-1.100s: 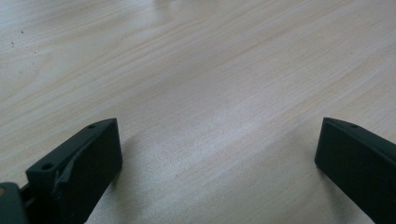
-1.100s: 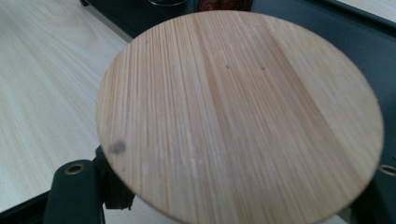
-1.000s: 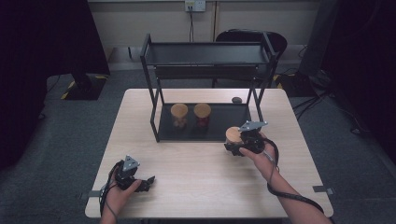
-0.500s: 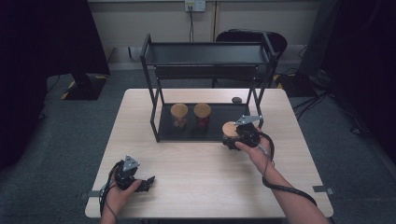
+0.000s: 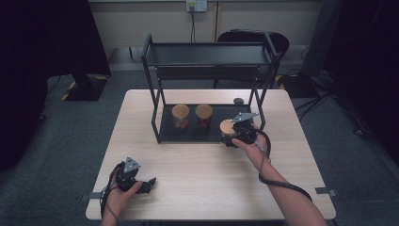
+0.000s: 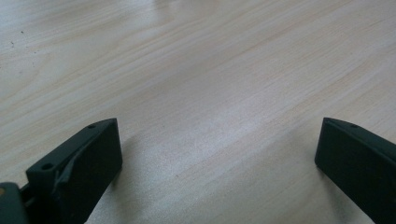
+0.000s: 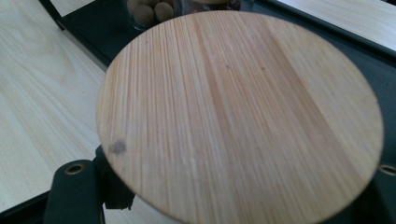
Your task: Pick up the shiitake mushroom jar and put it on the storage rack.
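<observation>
My right gripper is shut on a jar with a round bamboo lid at the right front corner of a black rack's lower shelf. In the right gripper view the lid hides the jar's body, and the black jaws of the gripper clasp it from both sides beneath. I cannot tell if the jar rests on the shelf. Two more lidded jars, one with brown balls and one with red contents, stand on that shelf. My left gripper rests open on the bare table at the front left.
The rack's upper shelf overhangs the jars, and its right front post stands close beside my right gripper. A small dark object lies on the table behind the rack. A chair stands beyond the table.
My right gripper has carried the jar left and away from the person, up to the rack's lower shelf. The left gripper has stayed in place.
</observation>
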